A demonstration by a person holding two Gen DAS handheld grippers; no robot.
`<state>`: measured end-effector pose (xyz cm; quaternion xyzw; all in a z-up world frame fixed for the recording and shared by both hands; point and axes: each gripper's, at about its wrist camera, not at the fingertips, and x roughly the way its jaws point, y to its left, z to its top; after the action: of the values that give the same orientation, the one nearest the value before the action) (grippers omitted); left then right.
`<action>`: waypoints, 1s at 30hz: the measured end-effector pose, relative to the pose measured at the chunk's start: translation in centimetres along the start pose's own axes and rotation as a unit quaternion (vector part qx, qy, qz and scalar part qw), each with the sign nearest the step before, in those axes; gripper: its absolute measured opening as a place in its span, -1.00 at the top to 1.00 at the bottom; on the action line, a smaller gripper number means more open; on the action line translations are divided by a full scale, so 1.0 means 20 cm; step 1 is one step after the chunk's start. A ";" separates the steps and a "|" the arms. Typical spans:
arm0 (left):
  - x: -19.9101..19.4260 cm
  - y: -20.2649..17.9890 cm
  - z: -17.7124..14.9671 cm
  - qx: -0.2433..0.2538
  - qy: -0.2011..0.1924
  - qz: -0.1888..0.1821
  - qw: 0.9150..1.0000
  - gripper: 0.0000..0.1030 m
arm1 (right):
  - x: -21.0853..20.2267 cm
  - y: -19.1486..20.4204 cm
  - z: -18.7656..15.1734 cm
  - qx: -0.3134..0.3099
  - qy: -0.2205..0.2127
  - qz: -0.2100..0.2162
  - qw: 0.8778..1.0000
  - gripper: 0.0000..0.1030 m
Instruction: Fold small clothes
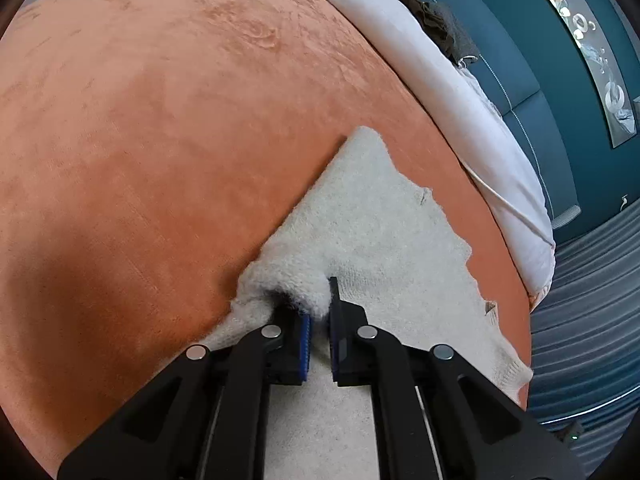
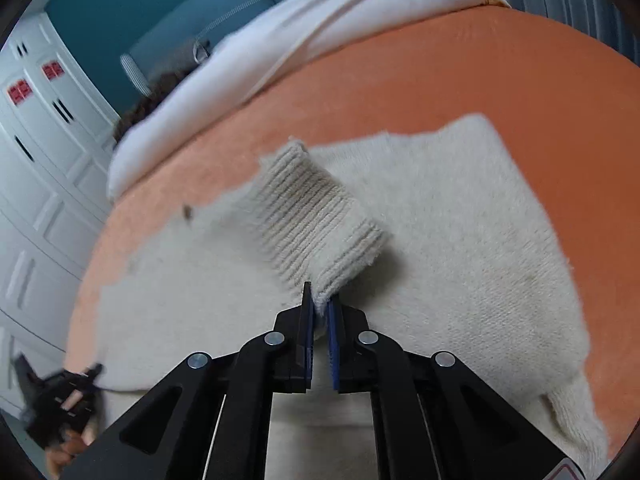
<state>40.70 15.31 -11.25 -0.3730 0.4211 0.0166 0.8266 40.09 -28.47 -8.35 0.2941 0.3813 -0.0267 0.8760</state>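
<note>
A cream knitted sweater [image 1: 372,216] lies spread on the orange bed cover [image 1: 160,120]; it also shows in the right wrist view [image 2: 460,220]. My left gripper [image 1: 320,304] is shut on a bunched fold of the sweater's edge at its left side. My right gripper [image 2: 320,304] is shut on the ribbed cuff [image 2: 312,216] of a sleeve, which is lifted and lies across the sweater's body. The left gripper also shows in the right wrist view [image 2: 60,400] at the lower left, blurred.
A white duvet [image 1: 452,92] lies along the bed's far side, with dark clothes [image 1: 432,16] heaped beyond it. A teal headboard and wall [image 1: 560,120] stand behind. White wardrobe doors [image 2: 40,160] show at the left.
</note>
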 end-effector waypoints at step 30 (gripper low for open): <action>-0.94 0.47 -0.77 0.035 0.107 -0.002 0.994 -0.79 | -1.09 -0.56 -1.08 0.021 0.110 -0.035 0.993 -0.54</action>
<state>14.88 17.66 -9.25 -0.3440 0.5070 -0.0395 0.7894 7.52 -30.07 -10.66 0.3001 0.4845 -0.0329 0.8210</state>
